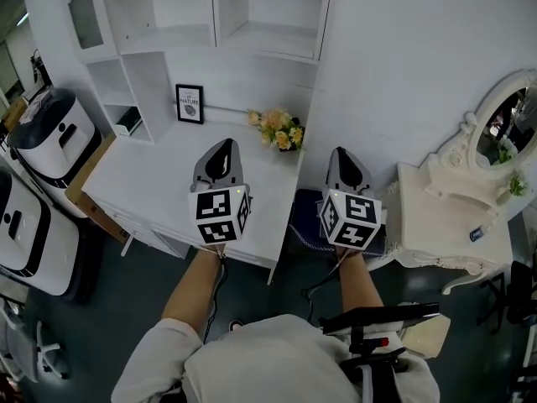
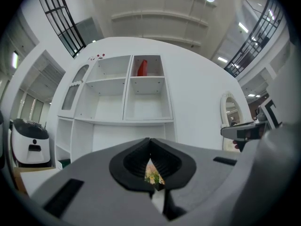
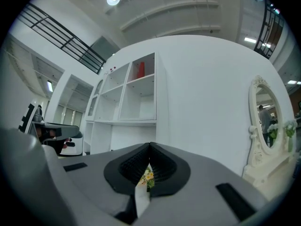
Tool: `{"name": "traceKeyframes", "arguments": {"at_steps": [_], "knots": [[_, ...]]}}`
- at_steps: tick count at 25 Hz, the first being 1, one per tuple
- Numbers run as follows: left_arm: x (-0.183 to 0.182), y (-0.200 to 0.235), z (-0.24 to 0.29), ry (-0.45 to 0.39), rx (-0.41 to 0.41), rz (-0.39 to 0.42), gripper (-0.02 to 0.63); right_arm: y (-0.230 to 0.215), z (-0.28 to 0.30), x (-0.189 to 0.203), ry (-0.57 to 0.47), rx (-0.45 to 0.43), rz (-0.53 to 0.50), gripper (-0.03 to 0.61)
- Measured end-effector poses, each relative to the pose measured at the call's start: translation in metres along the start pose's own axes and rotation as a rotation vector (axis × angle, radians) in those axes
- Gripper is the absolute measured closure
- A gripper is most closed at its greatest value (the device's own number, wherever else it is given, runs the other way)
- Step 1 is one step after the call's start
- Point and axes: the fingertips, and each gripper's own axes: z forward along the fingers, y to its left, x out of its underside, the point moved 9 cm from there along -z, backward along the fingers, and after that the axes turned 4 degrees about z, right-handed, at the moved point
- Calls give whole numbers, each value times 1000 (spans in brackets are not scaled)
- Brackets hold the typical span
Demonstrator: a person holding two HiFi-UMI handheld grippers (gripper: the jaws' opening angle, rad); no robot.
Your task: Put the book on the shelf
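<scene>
A: What do the fingers hold?
B: Nothing. The left gripper (image 2: 150,140) and right gripper (image 3: 150,146) are both closed tight, near the white tabletop (image 1: 168,170).
A: And the book?
B: A red book (image 2: 142,68) stands upright in the shelf's (image 2: 128,88) top right compartment. Placing looks done, so no further carrying seems needed.

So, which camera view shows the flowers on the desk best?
The head view. There the flowers show whole, on the white desk by the wall. Each gripper view shows only a sliver of them through a small gap under its shut jaws.
</scene>
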Motion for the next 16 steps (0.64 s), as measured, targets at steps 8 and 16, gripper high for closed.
{"name": "traceKeyframes", "arguments": {"at_steps": [8,16], "knots": [[2,3,0,2,-6,12,606,7,7,-3,-8,-19,-22,557],[3,9,2,4,-5,22,606,11,11,-4,-7,-13,-27,557]]}}
